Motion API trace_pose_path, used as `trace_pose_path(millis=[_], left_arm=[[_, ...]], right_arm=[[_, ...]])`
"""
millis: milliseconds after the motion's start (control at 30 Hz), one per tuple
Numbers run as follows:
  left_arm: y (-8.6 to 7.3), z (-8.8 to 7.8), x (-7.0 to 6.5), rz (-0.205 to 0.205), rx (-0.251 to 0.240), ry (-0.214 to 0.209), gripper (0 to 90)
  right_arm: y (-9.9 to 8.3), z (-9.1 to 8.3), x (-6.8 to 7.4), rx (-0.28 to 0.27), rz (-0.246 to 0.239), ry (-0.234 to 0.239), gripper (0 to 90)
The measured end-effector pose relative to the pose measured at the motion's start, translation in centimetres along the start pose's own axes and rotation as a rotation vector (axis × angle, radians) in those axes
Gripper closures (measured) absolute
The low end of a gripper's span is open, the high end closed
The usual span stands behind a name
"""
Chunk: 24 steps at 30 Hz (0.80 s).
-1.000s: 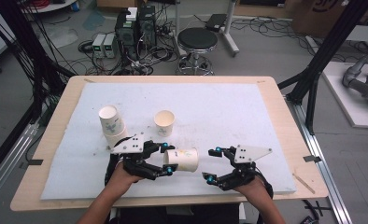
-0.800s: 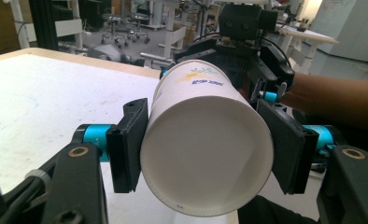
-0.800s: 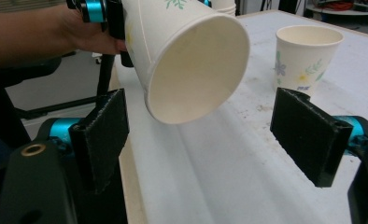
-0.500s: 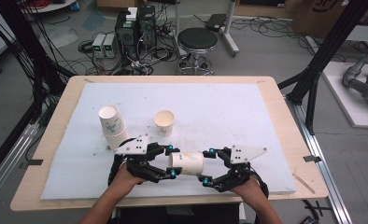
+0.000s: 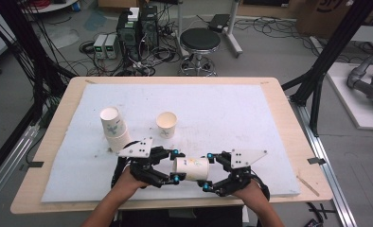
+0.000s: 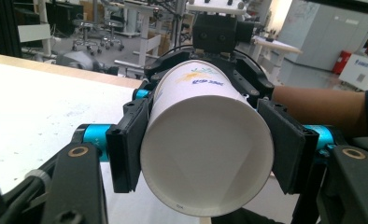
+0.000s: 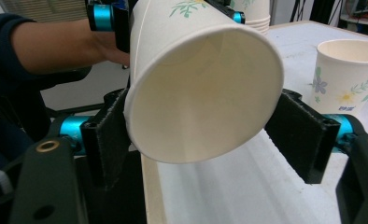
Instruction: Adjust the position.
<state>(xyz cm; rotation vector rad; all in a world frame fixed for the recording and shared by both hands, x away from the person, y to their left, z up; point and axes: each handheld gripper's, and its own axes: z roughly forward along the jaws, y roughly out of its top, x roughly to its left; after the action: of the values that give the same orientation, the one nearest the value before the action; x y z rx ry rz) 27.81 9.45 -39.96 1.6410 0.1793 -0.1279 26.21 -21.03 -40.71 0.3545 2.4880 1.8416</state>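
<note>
1. Grippers meet at the near edge of the bench: the left gripper (image 5: 174, 165) has its pads clamped on the closed end of a white paper cup (image 5: 192, 169) held sideways in the air.
2. The right gripper (image 5: 209, 172) brackets the cup's open mouth; one pad touches the rim, the other stands slightly off, so it is not closed on it.
3. White foam sheet (image 5: 232, 113) covers the wooden bench (image 5: 298, 142).
4. Farther out stand an upright flower-printed paper cup (image 5: 166, 124) and a stack of matching cups (image 5: 113, 127).
5. Beyond, a black round stool (image 5: 200, 40), computer towers (image 5: 138, 26) and tangled cables on grey floor (image 5: 270, 52).
</note>
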Motion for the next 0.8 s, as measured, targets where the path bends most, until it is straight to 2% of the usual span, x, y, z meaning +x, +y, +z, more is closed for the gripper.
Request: trace_pose_path(millis=[167, 367, 667, 733, 800], left_arm=[[-0.29, -0.1, 0.19, -0.021, -0.022, -0.016, 36.2], [-0.47, -0.12, 0.23, -0.026, -0.021, -0.019, 36.6], [-0.55, -0.12, 0.18, -0.034, -0.016, -0.012, 36.4], [-0.5, -0.07, 0.19, -0.045, -0.001, -0.006, 31.3], [-0.32, -0.08, 0.12, -0.047, 0.022, 0.018, 24.2]], right_arm=[[0.02, -0.24, -0.04, -0.019, 0.001, 0.014, 27.6], [0.07, -0.51, -0.09, -0.042, -0.01, 0.017, 31.2], [0.11, -0.61, -0.05, -0.036, -0.011, 0.015, 34.5], [0.11, -0.56, -0.07, -0.029, -0.013, 0.011, 34.5], [0.12, -0.52, -0.07, -0.006, -0.013, 0.003, 34.4]])
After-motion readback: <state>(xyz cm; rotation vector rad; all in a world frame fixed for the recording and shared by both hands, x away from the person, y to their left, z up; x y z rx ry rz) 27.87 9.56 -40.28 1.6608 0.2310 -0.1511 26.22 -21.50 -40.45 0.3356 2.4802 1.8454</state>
